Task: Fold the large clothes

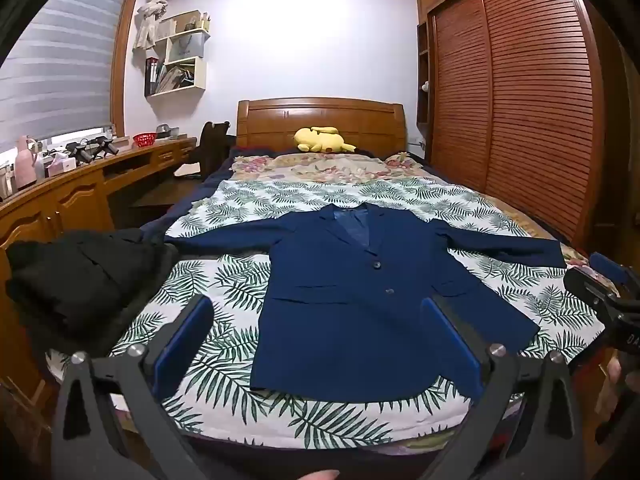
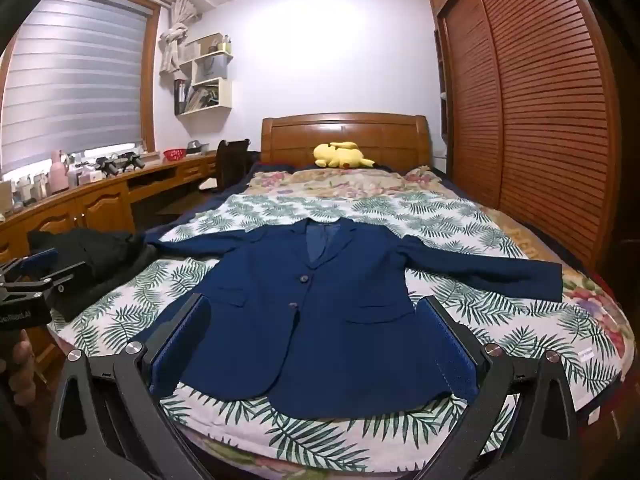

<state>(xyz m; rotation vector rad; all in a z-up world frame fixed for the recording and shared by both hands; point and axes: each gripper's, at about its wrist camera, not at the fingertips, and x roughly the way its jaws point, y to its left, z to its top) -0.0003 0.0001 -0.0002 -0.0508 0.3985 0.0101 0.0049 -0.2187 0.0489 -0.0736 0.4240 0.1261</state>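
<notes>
A blue jacket (image 1: 352, 292) lies flat on the bed (image 1: 224, 280), front side up. Its two sleeves stick out to the left and to the right. Its collar points to the far end of the bed and its bottom edge is near the front edge. It has two buttons down the middle.

The left gripper (image 1: 316, 344) is held above the near edge of the bed. Its jaws are wide open and nothing is between them. The right gripper (image 2: 312, 344) is held just beside it, also over the near edge. Its jaws are wide open too and hold nothing. Both point a little bit down at the jacket. Neither one touches it.

A pile of black clothes (image 1: 80, 280) sits on the left side of the bed, by the left sleeve. A yellow stuffed toy (image 1: 323, 139) lies far away by the wooden headboard (image 1: 320, 114). A long wooden desk (image 1: 80, 192) runs along the left wall. A big brown closet (image 1: 520, 100) fills the right wall.
</notes>
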